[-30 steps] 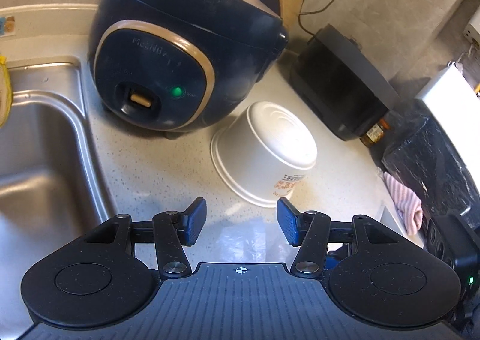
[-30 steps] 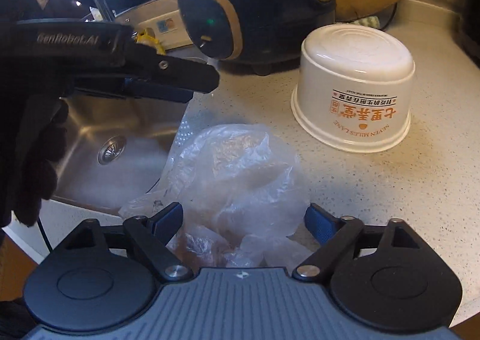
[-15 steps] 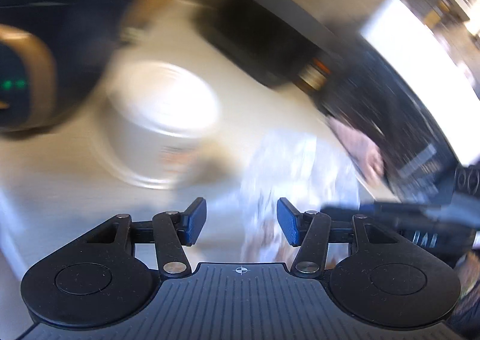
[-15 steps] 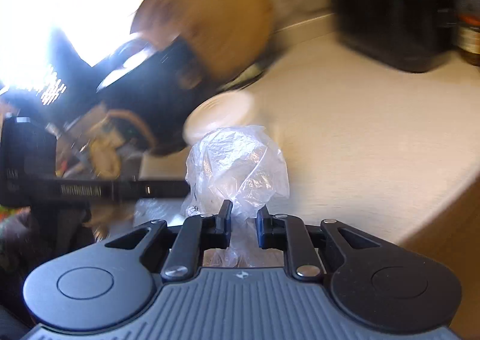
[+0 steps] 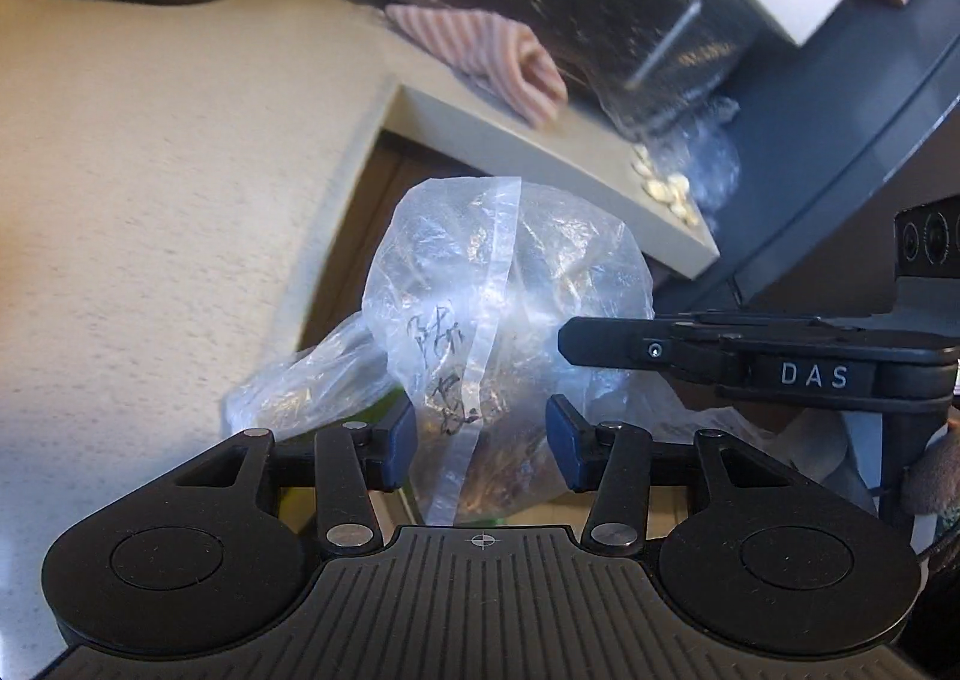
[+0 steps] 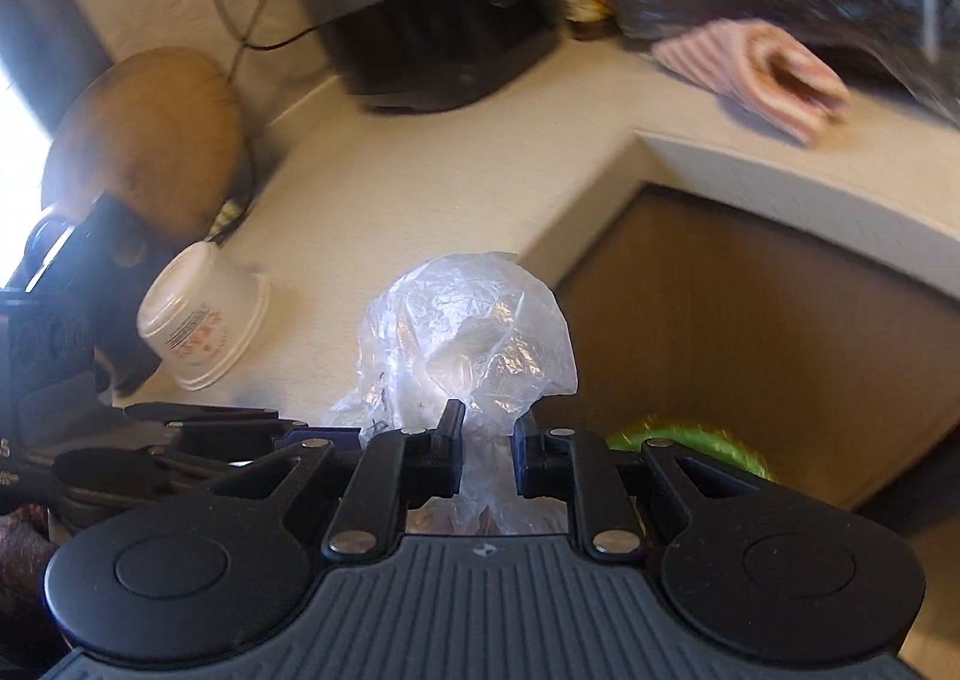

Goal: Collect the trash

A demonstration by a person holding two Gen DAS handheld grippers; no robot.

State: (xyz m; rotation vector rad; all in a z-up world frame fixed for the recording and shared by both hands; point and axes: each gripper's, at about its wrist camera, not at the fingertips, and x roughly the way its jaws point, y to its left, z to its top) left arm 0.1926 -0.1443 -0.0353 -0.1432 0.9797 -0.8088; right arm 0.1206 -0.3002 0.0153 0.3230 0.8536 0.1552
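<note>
Low in the centre of the right wrist view, the right hand-held gripper [image 6: 486, 440] was pinched on the gathered neck of the clear plastic bag [image 6: 468, 338], which ballooned above the fingertips, clear of the worktop [image 6: 390, 188] and out past its edge, in front of the brown cabinet front [image 6: 750, 332]. The step in hand looked like carrying the bagged trash off toward a bin; something green [image 6: 684, 437] showed just below, too blurred to name. In the left wrist view the left hand-held gripper [image 5: 480, 443] stood spread with the bag [image 5: 498, 284] between its fingers, which had just been closing, pads not yet pressing. The next move probably called for steadying the sagging bag. A second earlier the bag lay crumpled on the worktop near the overturned white bowl [image 6: 201, 329], with the right jaws wide.
</note>
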